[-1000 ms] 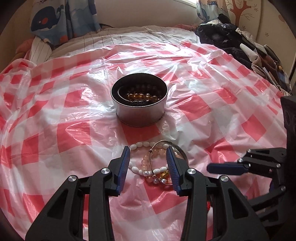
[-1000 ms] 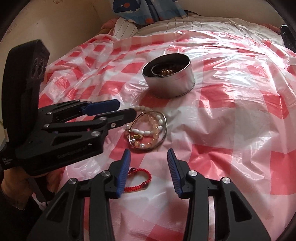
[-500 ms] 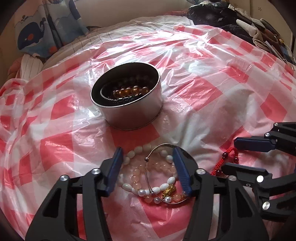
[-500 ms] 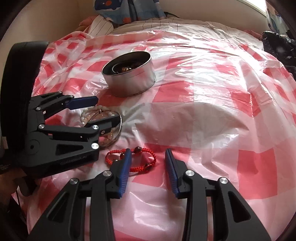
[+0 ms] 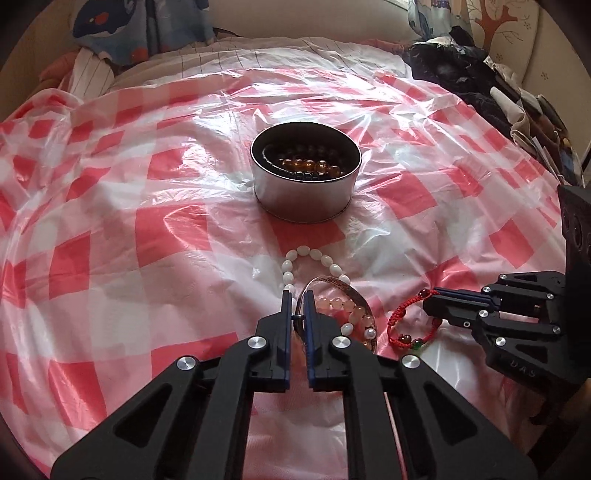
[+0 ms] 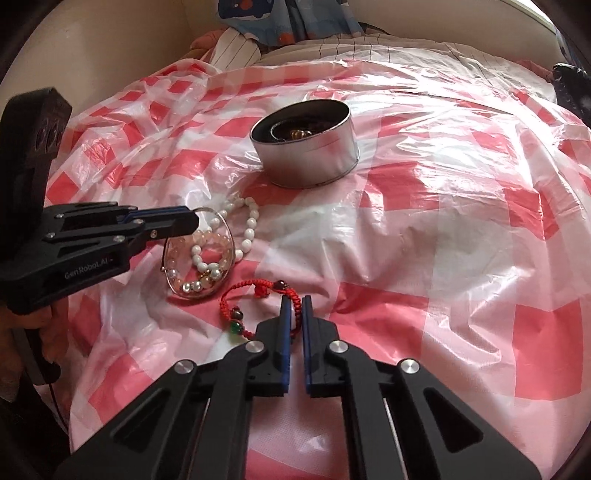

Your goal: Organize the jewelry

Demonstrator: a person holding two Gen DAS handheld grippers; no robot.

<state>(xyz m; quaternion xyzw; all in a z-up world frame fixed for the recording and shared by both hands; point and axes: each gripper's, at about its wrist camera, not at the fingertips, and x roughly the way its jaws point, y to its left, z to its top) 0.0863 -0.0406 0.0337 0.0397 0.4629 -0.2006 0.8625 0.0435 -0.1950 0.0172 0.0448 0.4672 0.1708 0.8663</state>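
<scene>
A round metal tin point(image 5: 306, 184) with amber beads inside stands on the red-checked plastic sheet; it also shows in the right wrist view point(image 6: 304, 144). In front of it lie a white bead bracelet point(image 5: 314, 256), a pink bead bracelet point(image 5: 351, 308) and a silver bangle point(image 5: 332, 284). My left gripper point(image 5: 298, 295) is shut on the silver bangle's rim, seen from the side in the right wrist view point(image 6: 192, 221). My right gripper point(image 6: 294, 301) is shut on the red cord bracelet point(image 6: 251, 295), which lies beside the pile point(image 5: 406, 317).
The plastic sheet point(image 5: 147, 221) covers a bed. Dark clothes and clutter point(image 5: 480, 85) lie at the far right. A whale-print fabric point(image 5: 147, 29) and striped bedding sit at the back.
Both grippers were open around the jewelry; both have now shut, the left on the silver bangle, the right on the red cord bracelet.
</scene>
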